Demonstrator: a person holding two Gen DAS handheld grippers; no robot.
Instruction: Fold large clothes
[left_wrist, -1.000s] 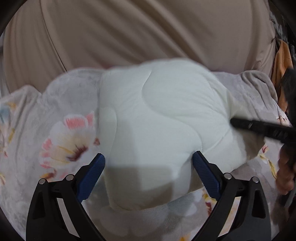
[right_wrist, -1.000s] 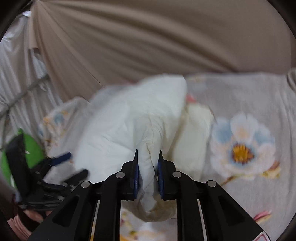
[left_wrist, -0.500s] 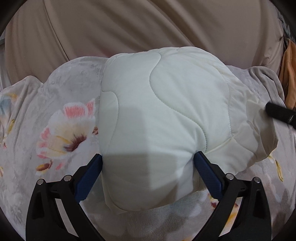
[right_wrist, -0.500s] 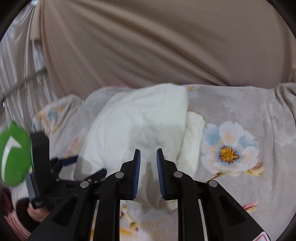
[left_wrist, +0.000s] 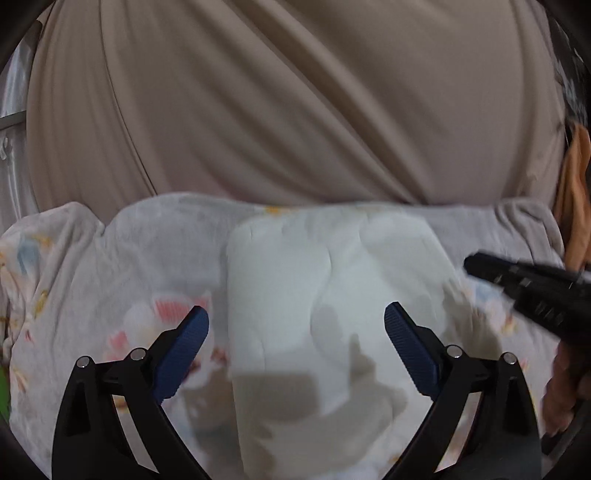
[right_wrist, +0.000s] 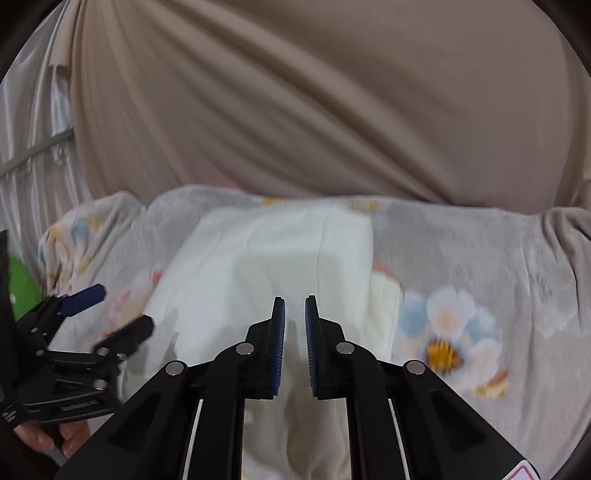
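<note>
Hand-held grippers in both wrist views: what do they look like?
Both match: the left hand-held gripper and the right hand-held gripper have matte black linkage arms with silver round pivot pins and dark blue ribbed finger pads. A red-edged sticker shows at the right view's lower corner. No cables visible.

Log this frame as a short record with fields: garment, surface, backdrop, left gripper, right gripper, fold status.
garment: white quilted garment, folded into a compact block, lying flat
surface: floral fleece blanket, under the garment
backdrop: beige draped curtain behind the blanket
left gripper: jaws wide open, above the garment's near part, holding nothing
right gripper: narrow gap between the pads, no cloth between them
contact: neither gripper visibly grips the garment
fold status: looks folded; frames blurred, so edge alignment cannot be judged
</note>
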